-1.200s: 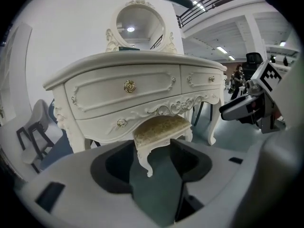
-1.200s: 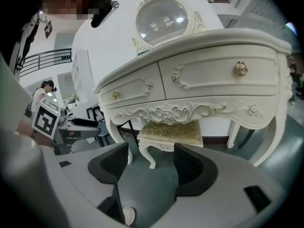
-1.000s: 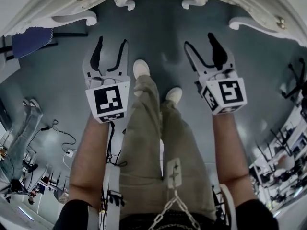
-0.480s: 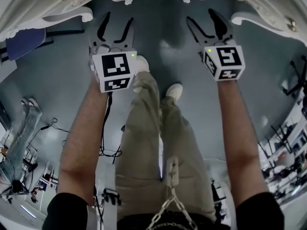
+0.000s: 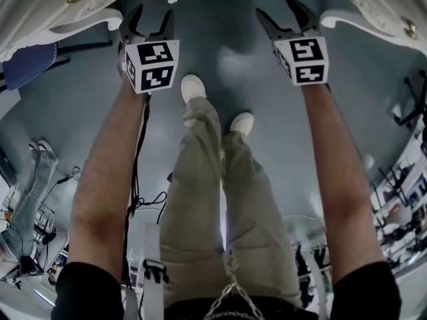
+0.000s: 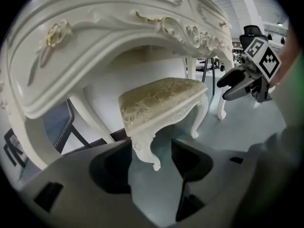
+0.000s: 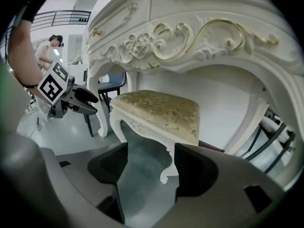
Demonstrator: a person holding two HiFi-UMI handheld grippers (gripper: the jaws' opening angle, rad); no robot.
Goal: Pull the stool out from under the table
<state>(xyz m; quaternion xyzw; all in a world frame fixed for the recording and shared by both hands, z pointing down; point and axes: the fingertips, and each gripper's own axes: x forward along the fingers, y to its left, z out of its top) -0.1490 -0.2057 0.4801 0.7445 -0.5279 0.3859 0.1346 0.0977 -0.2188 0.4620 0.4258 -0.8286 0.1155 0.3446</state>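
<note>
The stool, untouched, is tucked under the table. Approach is judged in hand: the left hand-held gripper, jaws just opened wider, and the right hand-held gripper, jaws apart, are held empty short of the front legs. Gripping both front corners is called for next; the apron hangs close above, open floor lies nearer.

The person is wearing black short sleeves, khaki trousers and white shoes. A black cable is trailing at 9 o'clock, a silver chain at 6 — the left gripper and right gripper are showing dark jaws and white cubes with black square markers.
</note>
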